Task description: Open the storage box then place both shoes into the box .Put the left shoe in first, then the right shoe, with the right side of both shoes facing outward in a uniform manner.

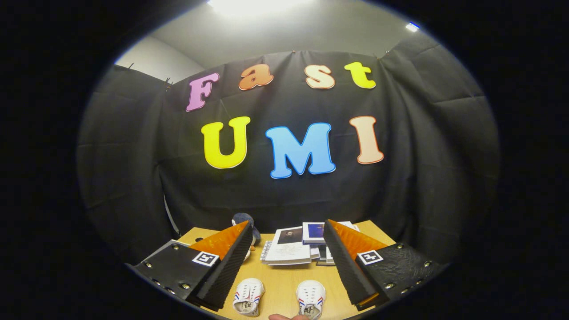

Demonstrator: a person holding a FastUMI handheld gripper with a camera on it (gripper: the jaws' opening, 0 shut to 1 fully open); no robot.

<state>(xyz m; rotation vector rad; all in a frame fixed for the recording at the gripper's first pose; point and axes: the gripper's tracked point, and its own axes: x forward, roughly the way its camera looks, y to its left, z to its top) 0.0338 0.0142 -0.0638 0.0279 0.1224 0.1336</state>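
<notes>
My gripper (288, 229) is open, held well above the wooden table (280, 278), with nothing between its two black-and-orange fingers (226, 262). Two small white shoes with red and blue side stripes lie on the table below and between the fingers. The left-hand shoe (248, 297) sits close to the left finger's base. The right-hand shoe (310, 299) lies nearer the right finger. Both point their toes toward the far side of the table.
A stack of booklets and papers (288, 246) lies at the back of the table, partly behind the right finger. A dark plush toy (246, 222) peeks out behind the left finger. A fingertip of a person's hand (284, 317) shows by the right-hand shoe.
</notes>
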